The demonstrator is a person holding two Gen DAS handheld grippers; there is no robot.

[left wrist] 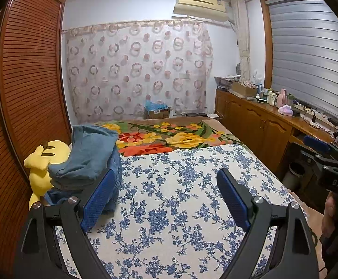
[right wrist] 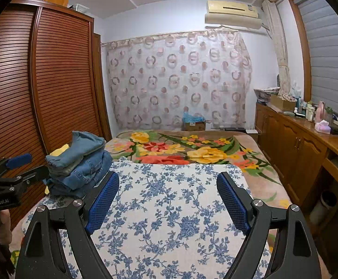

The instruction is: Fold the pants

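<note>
Jaws of left gripper and right gripper wide, empty — folded pants stacked, perhaps four — beside them.

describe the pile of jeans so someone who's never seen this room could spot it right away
Find the bed with the blue-and-white flowered cover and look to its left edge, beside the slatted brown wardrobe. There sits the stack of folded denim pants, next to a yellow plush toy. It is the only plain blue cloth on the bed.
</note>
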